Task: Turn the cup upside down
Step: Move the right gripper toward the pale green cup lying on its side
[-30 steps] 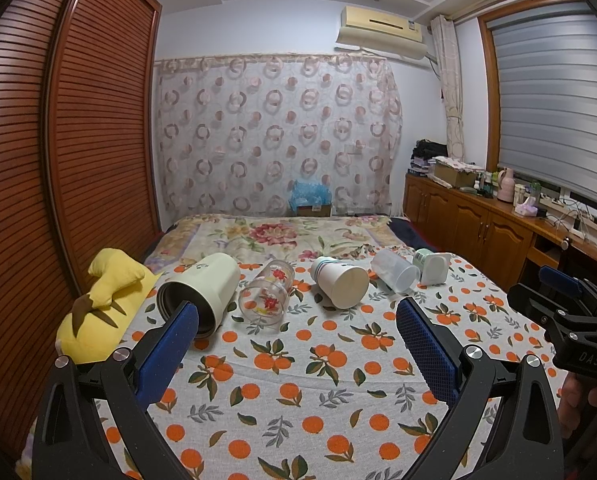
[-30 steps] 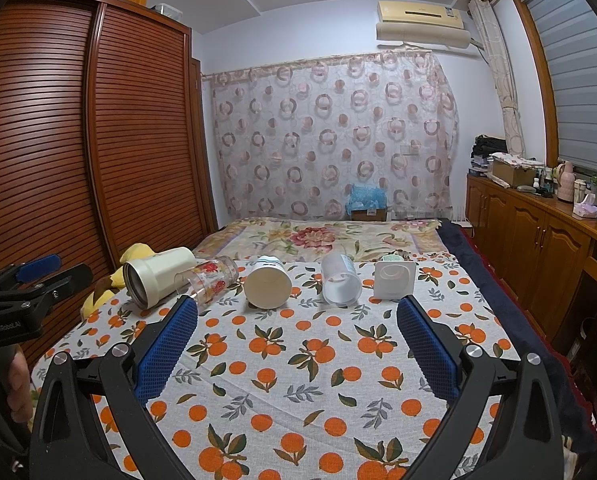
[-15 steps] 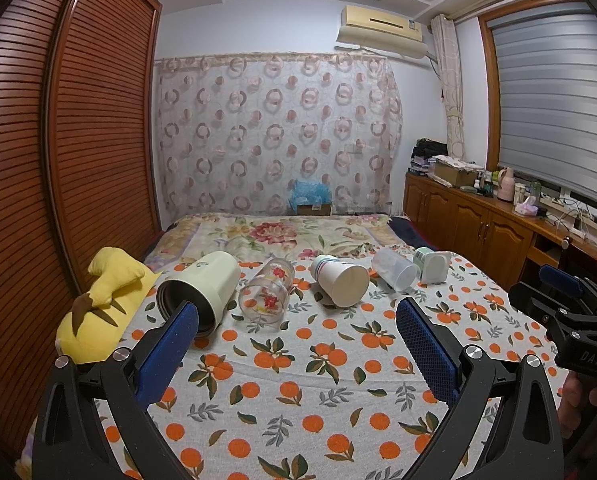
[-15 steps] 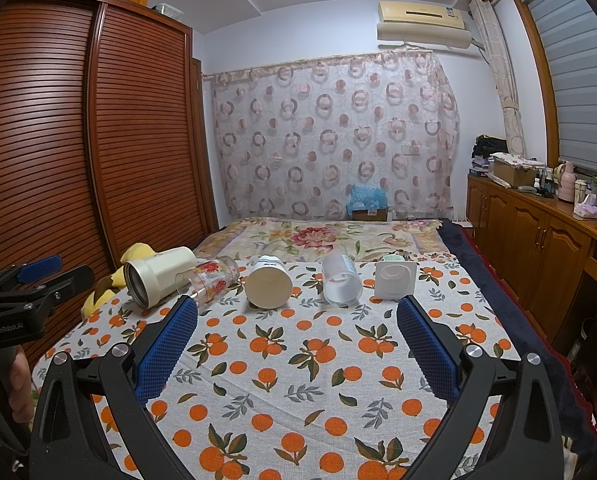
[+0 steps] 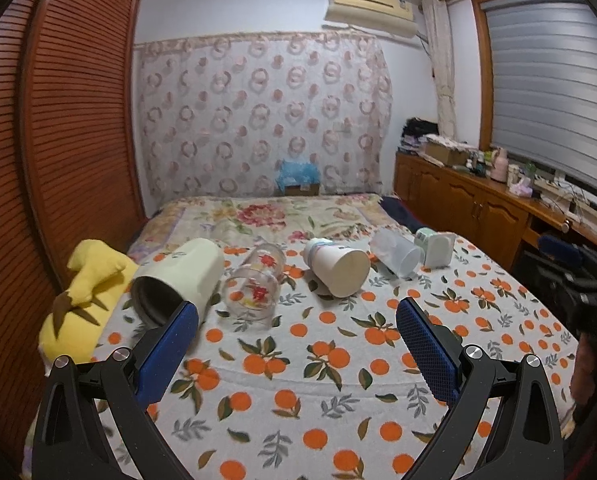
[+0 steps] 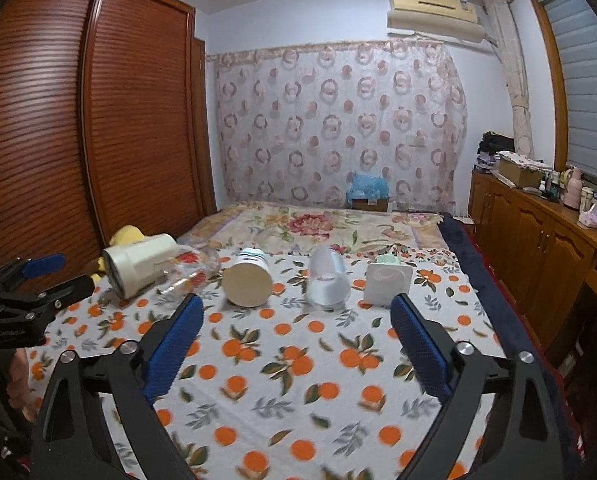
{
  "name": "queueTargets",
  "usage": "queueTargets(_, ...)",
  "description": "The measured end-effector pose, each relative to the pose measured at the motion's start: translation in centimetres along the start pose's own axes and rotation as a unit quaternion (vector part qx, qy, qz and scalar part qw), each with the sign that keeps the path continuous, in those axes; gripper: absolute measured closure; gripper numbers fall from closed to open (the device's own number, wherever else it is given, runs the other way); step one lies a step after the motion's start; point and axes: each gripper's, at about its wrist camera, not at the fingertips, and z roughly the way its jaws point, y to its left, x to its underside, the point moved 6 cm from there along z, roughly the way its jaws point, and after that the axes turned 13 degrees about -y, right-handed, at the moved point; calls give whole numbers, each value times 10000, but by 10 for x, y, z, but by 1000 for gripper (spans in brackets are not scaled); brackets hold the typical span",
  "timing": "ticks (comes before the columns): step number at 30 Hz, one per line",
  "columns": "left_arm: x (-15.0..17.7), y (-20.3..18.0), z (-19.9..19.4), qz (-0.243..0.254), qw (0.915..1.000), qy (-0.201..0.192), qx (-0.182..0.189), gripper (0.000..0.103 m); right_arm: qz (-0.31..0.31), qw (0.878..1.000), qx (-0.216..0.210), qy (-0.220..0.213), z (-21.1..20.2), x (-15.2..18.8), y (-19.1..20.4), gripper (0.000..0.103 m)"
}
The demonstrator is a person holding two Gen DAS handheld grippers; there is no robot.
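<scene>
**Five Cups Left Lying Across the Bed**

While both sets of jaws were held wide apart and empty, the left gripper [image 5: 296, 322] and right gripper [image 6: 296, 318] were poised above the bed [image 5: 282, 364]. Five cups were seen toppled in a row across its middle, the cream mug [image 5: 178, 280] nearest the left edge.

Orange-print bedspread [image 5: 298, 364] lay bare between both grippers and the row of lying cups. Narrow gaps separated the cream cylindrical mug [image 5: 178, 276], the flower-printed clear glass [image 5: 254, 284] and the white paper cup [image 5: 338, 266]. A yellow plush toy [image 5: 82, 292] crowded the left edge.
</scene>
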Motion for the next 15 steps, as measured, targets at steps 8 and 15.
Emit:
queueTargets(8, 10, -5, 47, 5, 9987, 346, 366, 7, 10, 9981, 10, 612, 62, -6, -40, 21)
queueTargets(15, 15, -14, 75, 56, 9965, 583, 596, 7, -88, 9925, 56, 1216, 121, -4, -73, 28)
